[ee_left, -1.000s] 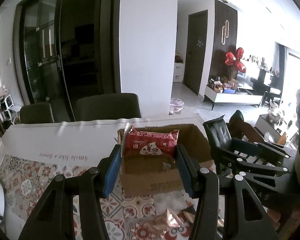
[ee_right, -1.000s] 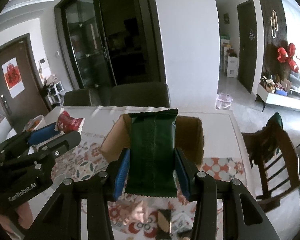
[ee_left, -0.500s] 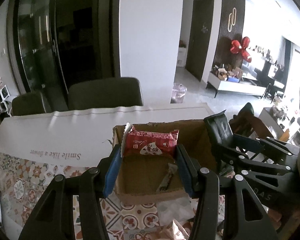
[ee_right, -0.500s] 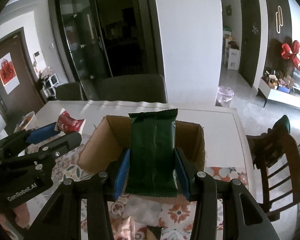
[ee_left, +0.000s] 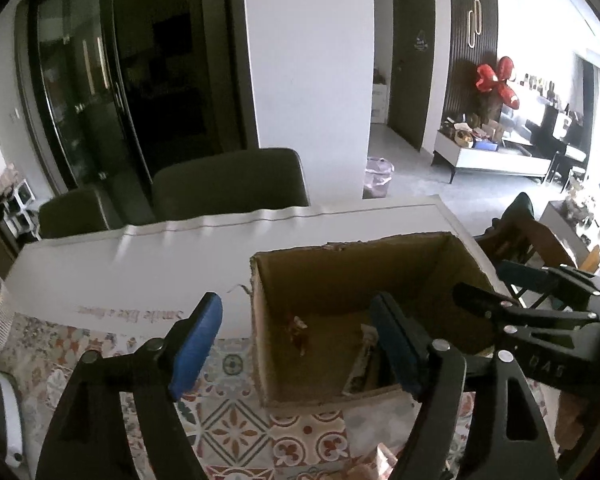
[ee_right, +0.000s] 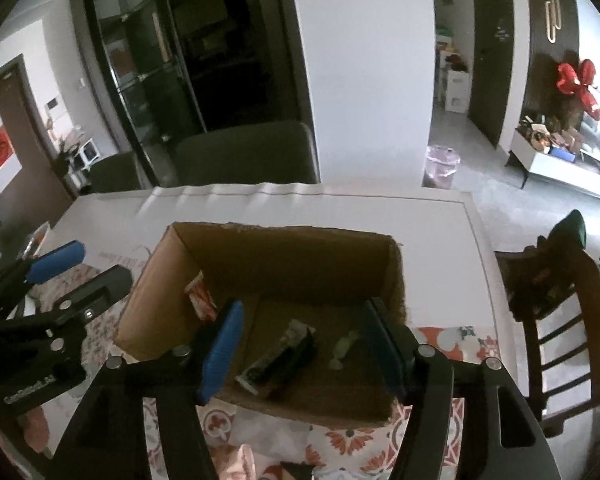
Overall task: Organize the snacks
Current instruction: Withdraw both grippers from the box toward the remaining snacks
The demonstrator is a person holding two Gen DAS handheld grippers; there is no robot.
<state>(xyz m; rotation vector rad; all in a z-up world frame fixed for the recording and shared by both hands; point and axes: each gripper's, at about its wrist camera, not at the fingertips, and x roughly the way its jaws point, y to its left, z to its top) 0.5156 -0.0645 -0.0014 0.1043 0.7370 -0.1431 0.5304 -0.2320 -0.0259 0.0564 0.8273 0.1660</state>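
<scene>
- Left gripper (ee_left: 296, 344), blue ribbed pads spread wide, empty.
- Right gripper (ee_right: 304, 350) likewise wide, empty.
- Brown corrugated cardboard box (ee_right: 284, 256) holds a crinkled green foil packet (ee_right: 280, 360) and a red-white pouch (ee_right: 200, 296).

left tongs (ee_left: 296, 344) — spread, empty | right tongs (ee_right: 304, 346) — spread, empty
</scene>
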